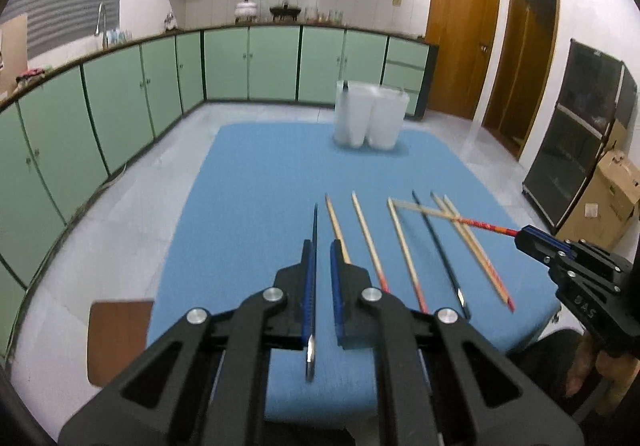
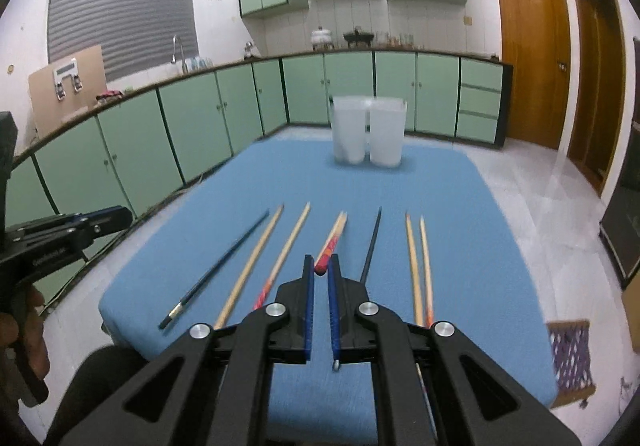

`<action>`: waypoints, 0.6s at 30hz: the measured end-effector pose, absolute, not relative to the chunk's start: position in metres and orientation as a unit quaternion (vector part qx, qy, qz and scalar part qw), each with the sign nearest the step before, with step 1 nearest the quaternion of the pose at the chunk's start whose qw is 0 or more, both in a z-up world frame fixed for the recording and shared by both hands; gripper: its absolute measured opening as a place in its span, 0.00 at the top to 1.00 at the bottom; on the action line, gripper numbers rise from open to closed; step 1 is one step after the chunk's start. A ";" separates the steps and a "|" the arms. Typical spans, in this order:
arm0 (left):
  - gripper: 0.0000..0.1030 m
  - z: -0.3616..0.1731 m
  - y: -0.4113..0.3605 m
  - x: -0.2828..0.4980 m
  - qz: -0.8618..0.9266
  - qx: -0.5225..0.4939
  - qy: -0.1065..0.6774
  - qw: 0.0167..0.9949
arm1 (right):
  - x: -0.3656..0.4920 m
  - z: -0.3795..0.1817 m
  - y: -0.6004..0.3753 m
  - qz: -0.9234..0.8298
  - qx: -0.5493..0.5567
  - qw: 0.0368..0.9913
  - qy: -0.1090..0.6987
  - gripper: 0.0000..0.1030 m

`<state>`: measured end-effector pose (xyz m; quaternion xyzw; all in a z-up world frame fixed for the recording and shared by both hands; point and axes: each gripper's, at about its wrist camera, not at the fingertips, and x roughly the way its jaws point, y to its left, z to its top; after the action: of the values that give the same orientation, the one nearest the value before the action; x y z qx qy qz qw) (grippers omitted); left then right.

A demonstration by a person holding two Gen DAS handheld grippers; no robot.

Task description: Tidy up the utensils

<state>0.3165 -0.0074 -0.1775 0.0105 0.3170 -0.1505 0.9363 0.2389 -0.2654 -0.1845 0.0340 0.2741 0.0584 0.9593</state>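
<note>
Several chopsticks lie in a row on the blue mat (image 1: 260, 186), some wooden with red ends, some black. My left gripper (image 1: 323, 246) hangs open over a black chopstick (image 1: 315, 230) that runs along its left finger. My right gripper (image 2: 321, 260) is shut on the red end of a wooden chopstick (image 2: 334, 236) and lifts it; from the left wrist view the right gripper (image 1: 522, 233) holds that chopstick (image 1: 452, 216) slanting across the others. Two translucent holder cups (image 2: 368, 132) stand at the mat's far edge, with a dark utensil end (image 1: 345, 87) showing in the left cup.
Green kitchen cabinets (image 1: 248, 62) run along the far wall and left side. Wooden doors (image 1: 460, 34) and a dark cabinet (image 1: 580, 134) stand at the right. A wooden stool (image 1: 120, 338) sits at the mat's near left corner. A cardboard box (image 1: 608, 198) is at the right.
</note>
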 end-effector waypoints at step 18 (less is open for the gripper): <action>0.54 -0.294 -0.002 0.306 -0.125 -0.001 0.450 0.884 | 0.244 -0.192 -0.275 0.059 0.047 0.957 0.280 0.94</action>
<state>0.3058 -0.0024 -0.2942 -0.0008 0.4497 -0.1250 0.8844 0.2443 -0.2746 -0.1924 0.0468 0.2803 0.0593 0.9569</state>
